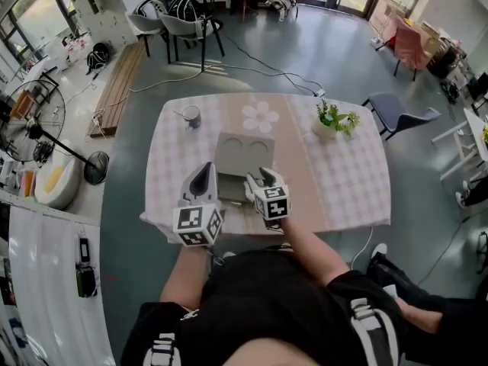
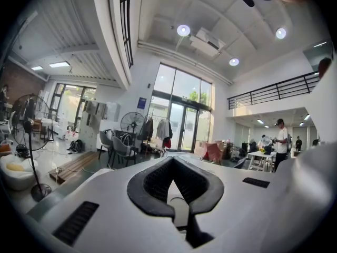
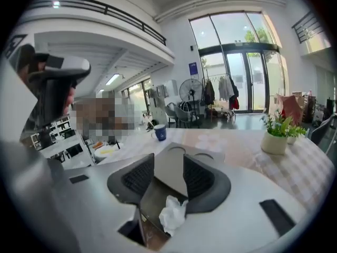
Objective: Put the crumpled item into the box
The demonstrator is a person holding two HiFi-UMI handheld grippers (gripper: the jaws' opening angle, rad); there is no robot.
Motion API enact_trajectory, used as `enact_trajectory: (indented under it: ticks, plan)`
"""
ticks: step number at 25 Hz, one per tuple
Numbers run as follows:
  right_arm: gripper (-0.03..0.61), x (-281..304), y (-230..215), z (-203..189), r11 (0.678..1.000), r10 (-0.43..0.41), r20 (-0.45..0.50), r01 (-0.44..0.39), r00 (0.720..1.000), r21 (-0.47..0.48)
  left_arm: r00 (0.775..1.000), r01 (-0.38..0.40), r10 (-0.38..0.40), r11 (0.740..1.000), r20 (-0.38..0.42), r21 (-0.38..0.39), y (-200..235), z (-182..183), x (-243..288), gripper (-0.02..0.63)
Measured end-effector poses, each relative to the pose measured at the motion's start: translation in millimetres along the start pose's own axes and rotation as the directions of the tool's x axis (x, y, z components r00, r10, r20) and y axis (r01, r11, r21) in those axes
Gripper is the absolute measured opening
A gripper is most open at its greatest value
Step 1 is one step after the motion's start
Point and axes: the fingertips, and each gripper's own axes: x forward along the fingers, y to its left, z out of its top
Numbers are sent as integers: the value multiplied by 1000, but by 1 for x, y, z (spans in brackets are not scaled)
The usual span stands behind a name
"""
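Note:
A white crumpled paper [image 3: 172, 214] lies on the dark inner floor of the grey box [image 3: 171, 173], just below and behind my right gripper's pads. My right gripper [image 3: 168, 165] is open, and its fingers [image 3: 138, 177] touch nothing. In the head view the box [image 1: 242, 157] sits at the table's near middle with its lid laid back. The right gripper [image 1: 259, 178] hovers over its near edge. My left gripper [image 1: 202, 177] is held left of the box, shut and empty. In the left gripper view, that gripper [image 2: 172, 160] points out over the room.
A checked cloth covers the table [image 1: 343, 181]. A mug [image 1: 191, 117] stands at the far left and a potted plant [image 1: 334, 119] at the far right, with a flower mat [image 1: 260, 117] between them. Chairs stand beyond the table.

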Motion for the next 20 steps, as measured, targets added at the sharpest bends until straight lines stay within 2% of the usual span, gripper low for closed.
enact_trajectory:
  ticks: [3,5,10,12,16,18,20]
  plan:
    - [152,-23,-6,48,1000,-23,145,25,989,-5,1000,5,-5,1000,7,2,-5,4,4,0]
    - [117,-41,-10,79,999,-43,243,48,969,-13,1000,10,-10,1000,11,3,-10,5,6,0]
    - [29,-100,-19,152,994,-94,455,112,886,-12,999,32,-32,999,26,15,-25,14,11,0]
    - [2,-122,-24,173,990,-124,507,142,853,3,999,41,-41,999,35,21,-31,20,13,0]
    - [2,-161,-35,194,982,-157,581,188,798,7,997,56,-58,998,48,30,-44,27,18,0]
    - [2,-173,-42,194,975,-171,599,220,782,-9,997,63,-65,997,50,33,-50,28,19,0]
    - [2,-180,-47,191,975,-169,600,220,782,-12,996,69,-71,997,50,37,-55,29,21,0]
